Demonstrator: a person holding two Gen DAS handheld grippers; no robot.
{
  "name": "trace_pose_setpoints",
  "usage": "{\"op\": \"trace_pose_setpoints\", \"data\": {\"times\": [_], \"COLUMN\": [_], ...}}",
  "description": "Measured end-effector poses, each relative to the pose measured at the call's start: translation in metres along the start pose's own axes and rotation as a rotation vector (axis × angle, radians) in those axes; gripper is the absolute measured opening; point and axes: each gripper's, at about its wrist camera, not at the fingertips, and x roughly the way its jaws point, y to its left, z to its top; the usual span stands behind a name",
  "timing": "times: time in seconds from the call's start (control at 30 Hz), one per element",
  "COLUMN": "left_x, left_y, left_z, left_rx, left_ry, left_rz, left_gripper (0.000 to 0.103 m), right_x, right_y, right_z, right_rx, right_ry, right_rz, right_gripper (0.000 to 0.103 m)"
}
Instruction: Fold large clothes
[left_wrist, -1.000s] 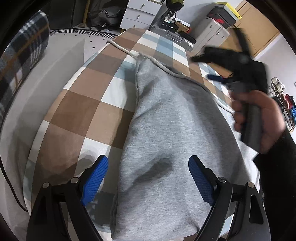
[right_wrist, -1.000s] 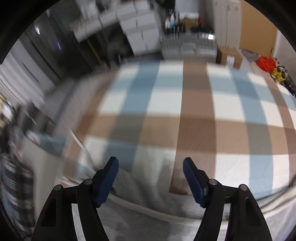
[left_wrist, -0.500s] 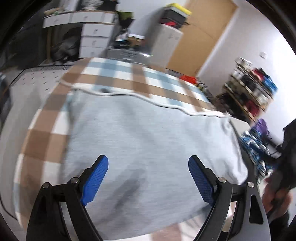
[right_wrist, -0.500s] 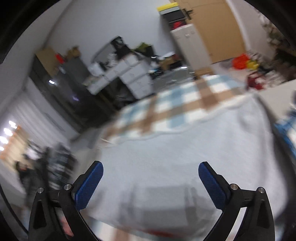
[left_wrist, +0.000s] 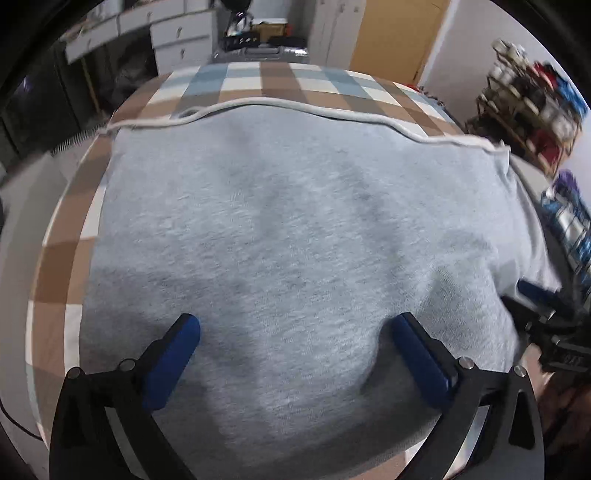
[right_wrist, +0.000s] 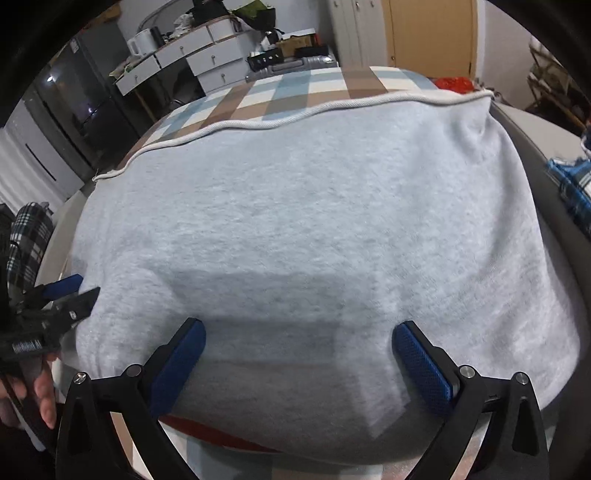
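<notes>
Grey fleece garment (left_wrist: 295, 221), folded into a broad block, lies spread over a checked cloth (left_wrist: 258, 79) on the worktop, a white drawstring (left_wrist: 280, 107) running along its far edge. In the left wrist view the left gripper (left_wrist: 295, 354) hangs above the garment's near part; its jaws are opening, already wide, with only flat fabric below and nothing pinched. The right gripper (left_wrist: 546, 317) shows at the right edge, by the garment's side. In the right wrist view the right gripper (right_wrist: 299, 354) hovers over the garment (right_wrist: 295, 221) near its front edge, jaws spread wide and empty. The left gripper (right_wrist: 55, 299) sits at the left, beside the fabric.
</notes>
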Motion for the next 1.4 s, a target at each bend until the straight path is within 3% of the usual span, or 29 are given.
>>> {"op": "trace_pose_setpoints", "data": {"times": [0.1,0.17,0.27,0.33,0.43,0.53,0.6,0.67,0.73,0.83,0.93,1.03,1.23,1.33,1.4], "left_x": [-0.013,-0.023,-0.024,-0.009,-0.003,0.001,-0.011,-0.024,-0.038,-0.046,-0.038,-0.015,0.002,0.004,0.005], "left_y": [0.002,-0.004,-0.011,-0.014,-0.015,-0.011,-0.008,-0.006,-0.011,-0.029,-0.053,-0.068,-0.094,-0.090,-0.085], "left_z": [-0.001,-0.006,-0.008,-0.006,-0.006,-0.003,-0.005,-0.008,-0.007,0.000,0.007,0.008,0.000,-0.001,-0.002], "left_rx": [-0.032,-0.029,-0.021,-0.016,0.007,-0.011,-0.057,-0.097,-0.126,-0.106,-0.052,-0.048,0.095,0.113,0.110], "left_ry": [-0.027,-0.066,-0.059,-0.013,-0.011,0.004,-0.008,-0.038,-0.076,-0.094,-0.075,0.006,-0.013,-0.027,-0.018], "left_rz": [-0.026,-0.087,-0.172,-0.131,-0.097,-0.083,-0.098,-0.151,-0.265,-0.352,-0.311,-0.274,-0.048,-0.039,-0.054], "left_gripper": [0.102,0.102,0.102,0.102,0.102,0.102,0.102,0.102,0.102,0.102,0.102,0.102,0.102,0.102,0.102], "right_x": [-0.019,-0.029,-0.016,-0.001,0.002,-0.007,-0.026,-0.054,-0.072,-0.068,-0.057,-0.051,-0.060,-0.062,-0.058], "right_y": [0.004,0.014,0.019,0.008,-0.003,-0.008,-0.024,-0.050,-0.077,-0.108,-0.124,-0.124,-0.117,-0.121,-0.123], "right_z": [-0.001,-0.007,-0.005,-0.007,-0.006,-0.010,-0.014,-0.020,-0.032,-0.049,-0.057,-0.052,-0.061,-0.066,-0.069], "right_rx": [0.006,-0.026,-0.037,0.031,0.055,0.072,0.145,0.250,0.345,0.469,0.563,0.569,0.581,0.580,0.604], "right_ry": [-0.072,-0.140,-0.098,-0.048,-0.024,-0.024,-0.071,-0.160,-0.221,-0.196,-0.162,-0.152,-0.135,-0.125,-0.102], "right_rz": [-0.009,0.022,0.062,0.131,0.205,0.233,0.281,0.319,0.322,0.323,0.349,0.347,0.336,0.279,0.294], "right_gripper": [0.103,0.103,0.103,0.103,0.103,0.103,0.103,0.103,0.103,0.103,0.103,0.103,0.103,0.103,0.103]}}
